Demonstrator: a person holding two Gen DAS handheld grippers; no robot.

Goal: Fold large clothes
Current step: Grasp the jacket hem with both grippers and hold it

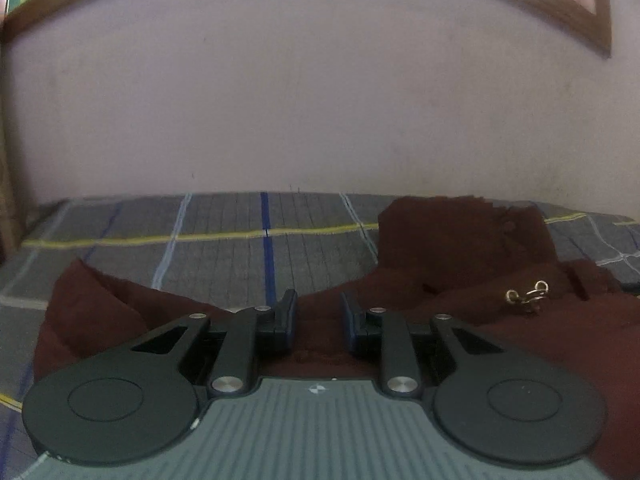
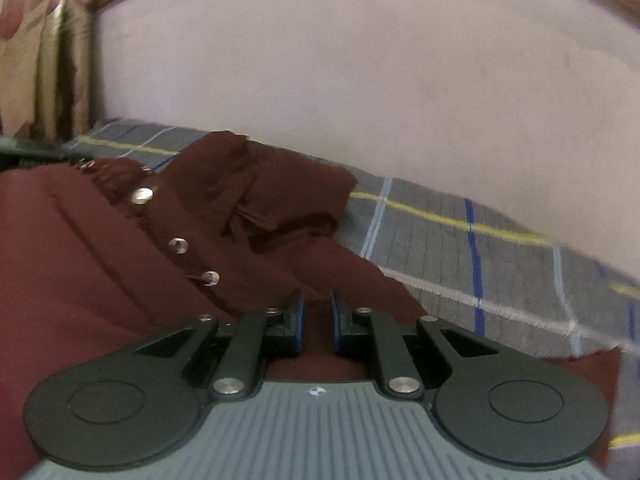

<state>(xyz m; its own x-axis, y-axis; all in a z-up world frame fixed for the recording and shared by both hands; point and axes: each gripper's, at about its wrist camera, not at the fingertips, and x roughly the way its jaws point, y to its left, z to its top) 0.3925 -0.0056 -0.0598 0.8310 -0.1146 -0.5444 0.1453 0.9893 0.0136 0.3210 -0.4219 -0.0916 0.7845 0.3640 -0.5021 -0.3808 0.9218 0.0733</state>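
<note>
A large maroon garment [image 1: 460,248] with metal snap buttons [image 1: 528,294] lies rumpled on a bed with a grey plaid cover [image 1: 240,248]. My left gripper [image 1: 318,316] sits low over the garment's near edge, jaws a little apart with maroon cloth between them. In the right wrist view the same garment [image 2: 100,260] fills the left side, a row of snaps [image 2: 178,245] running down it. My right gripper [image 2: 318,312] rests on the cloth with a narrow gap between the pads, cloth showing in it. Whether either pinches the cloth is unclear.
A plain pale wall [image 1: 320,100] stands behind the bed. A wooden window frame [image 1: 580,8] runs above. Curtains [image 2: 44,60] hang at the left in the right wrist view. The bed cover [image 2: 500,264] stretches to the right of the garment.
</note>
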